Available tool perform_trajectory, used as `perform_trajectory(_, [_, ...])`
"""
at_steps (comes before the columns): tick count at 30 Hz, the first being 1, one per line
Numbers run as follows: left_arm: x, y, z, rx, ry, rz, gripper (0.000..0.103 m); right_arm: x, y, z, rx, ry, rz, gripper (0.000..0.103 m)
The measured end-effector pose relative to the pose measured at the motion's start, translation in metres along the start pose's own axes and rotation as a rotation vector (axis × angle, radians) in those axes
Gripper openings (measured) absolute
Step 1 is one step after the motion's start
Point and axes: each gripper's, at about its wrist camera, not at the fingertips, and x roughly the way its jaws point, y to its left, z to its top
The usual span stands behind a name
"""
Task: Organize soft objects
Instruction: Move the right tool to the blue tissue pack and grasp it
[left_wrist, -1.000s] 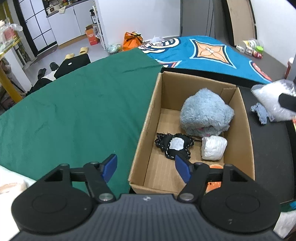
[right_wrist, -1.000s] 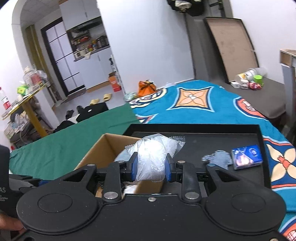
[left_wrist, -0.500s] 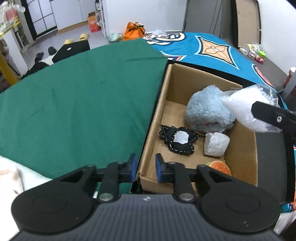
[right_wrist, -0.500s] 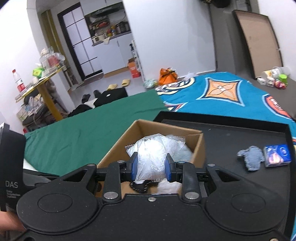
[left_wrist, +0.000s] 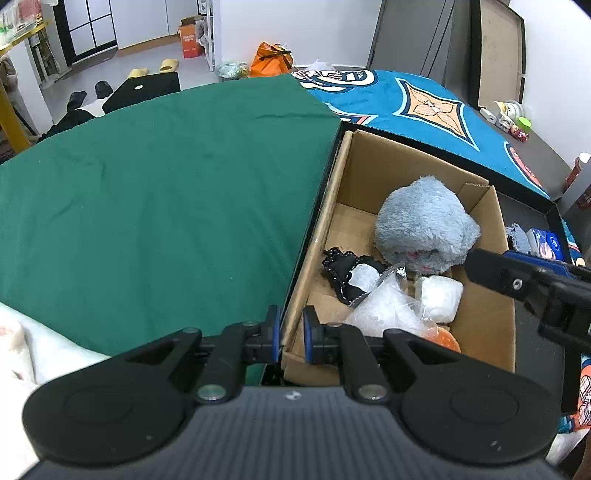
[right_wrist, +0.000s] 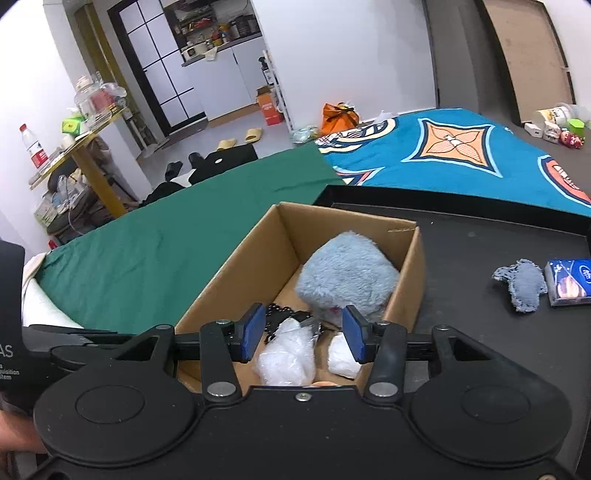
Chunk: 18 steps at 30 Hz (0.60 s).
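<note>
- My right fingers (right_wrist: 306, 338) have just been spreading; the crinkly clear plastic bag of white stuffing (right_wrist: 286, 356) that they pinched a moment ago now lies below them in the open brown cardboard box (right_wrist: 413, 266), free of both pads.
- My left fingers (left_wrist: 290, 338), wide apart a second ago, now pinch the box's near corner wall, steadying it.
- I judge this item stowed. A flat frayed grey cloth scrap (right_wrist: 522, 282) waits on the black tray beside a glossy blue packet (right_wrist: 569, 282).
- In the box: a shaggy rounded grey plush (left_wrist: 424, 221), a black lace piece (left_wrist: 345, 275), a small white pouch (left_wrist: 441, 297).
</note>
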Motion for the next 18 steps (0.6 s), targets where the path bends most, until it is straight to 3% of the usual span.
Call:
perform_trajectory(15, [-0.007,-0.016,0.007,0.053,-0.017,0.08,0.016,-0.007,-0.033,0.003,0.056,-0.039,-0.059,0.05])
perform_trajectory(18, [-0.007,-0.022,0.01,0.063,-0.005,0.1,0.028,-0.009,-0.044,0.004,0.069,-0.049,-0.077,0.051])
